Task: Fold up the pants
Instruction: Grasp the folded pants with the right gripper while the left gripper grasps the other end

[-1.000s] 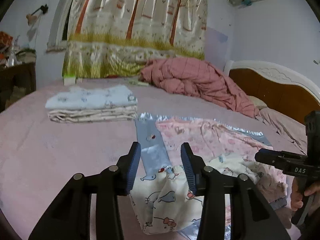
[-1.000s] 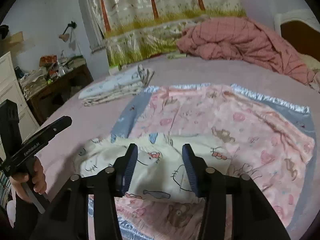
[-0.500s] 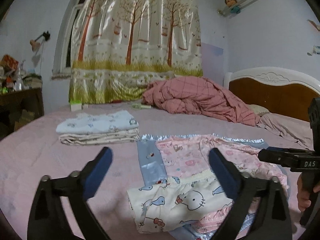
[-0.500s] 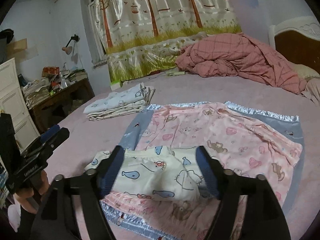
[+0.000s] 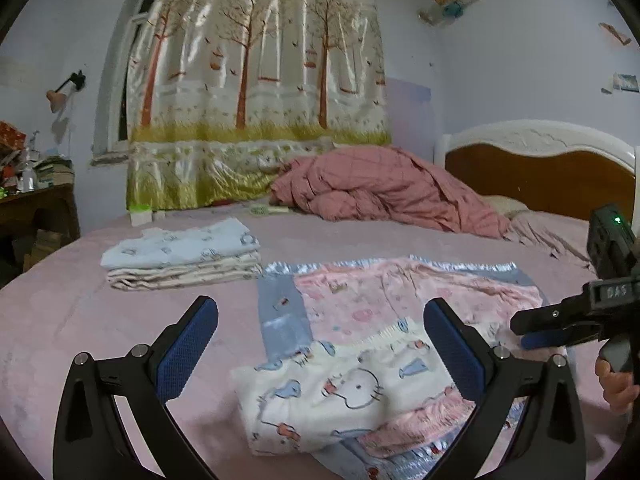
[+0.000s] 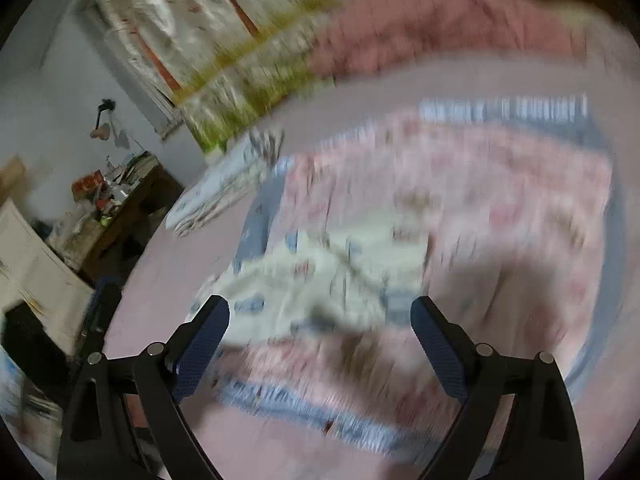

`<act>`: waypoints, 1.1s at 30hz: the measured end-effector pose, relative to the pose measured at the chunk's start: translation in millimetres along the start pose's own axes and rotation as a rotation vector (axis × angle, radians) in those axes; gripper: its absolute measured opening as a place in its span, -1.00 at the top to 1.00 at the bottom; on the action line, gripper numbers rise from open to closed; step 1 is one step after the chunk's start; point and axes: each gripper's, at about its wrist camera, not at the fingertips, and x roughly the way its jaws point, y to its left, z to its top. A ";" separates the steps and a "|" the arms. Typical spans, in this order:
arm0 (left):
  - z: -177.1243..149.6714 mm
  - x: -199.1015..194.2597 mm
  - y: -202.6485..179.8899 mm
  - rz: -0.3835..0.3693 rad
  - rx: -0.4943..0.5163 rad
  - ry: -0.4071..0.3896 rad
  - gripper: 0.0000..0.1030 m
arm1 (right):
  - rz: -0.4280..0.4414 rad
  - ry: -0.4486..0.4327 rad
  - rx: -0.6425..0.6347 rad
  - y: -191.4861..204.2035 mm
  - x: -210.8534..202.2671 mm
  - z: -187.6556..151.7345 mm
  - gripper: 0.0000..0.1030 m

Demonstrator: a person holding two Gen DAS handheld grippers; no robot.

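Pants [image 5: 328, 396]: cream w/ cartoon cat, blue fish print. Blanket [image 5: 400, 292] under them: pink w/ small animal and heart print, blue-grey satin border. Bed sheet [image 5: 80, 320]: plain dusty pink. Folded stack [image 5: 180, 254]: pale blue over cream, both printed. Quilt [image 5: 384, 192]: rose check. Curtain [image 5: 256, 80]: white w/ brown trees, yellow-green grass. Tool pads [image 5: 188, 354]: blue, frame black.

Lilac walls [image 5: 500, 60], tree-print curtain [image 5: 260, 80] (shiny), headboard [image 5: 540, 176]

pants [image 5: 340, 392]: soft printed cloth | blanket [image 5: 400, 292]: satin-edged | headboard [image 5: 540, 184]: glossy wood
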 end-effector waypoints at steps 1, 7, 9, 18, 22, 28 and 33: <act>-1.4 3.3 -1.3 0.003 -0.001 0.017 -0.98 | 0.044 0.037 0.032 -3.8 4.0 -1.1 -0.81; -16.4 27.0 1.8 0.036 -0.042 0.137 -0.98 | 0.096 0.170 0.121 -9.1 38.1 -13.2 -0.81; -20.6 32.8 7.3 0.036 -0.072 0.166 -0.98 | 0.131 0.169 0.162 -11.1 48.2 -13.9 -0.81; -22.0 33.6 21.5 0.033 -0.156 0.184 -0.98 | 0.141 0.199 0.215 -8.9 93.0 -5.8 -0.84; -22.3 35.1 18.6 0.048 -0.141 0.195 -0.98 | 0.077 0.152 0.214 -14.1 94.2 2.8 -0.80; -22.2 37.0 26.8 0.041 -0.187 0.206 -0.98 | 0.182 0.211 0.190 -2.6 101.1 1.2 -0.81; -21.8 34.7 34.8 0.013 -0.246 0.212 -0.98 | 0.232 0.084 0.276 -13.2 105.6 12.4 -0.81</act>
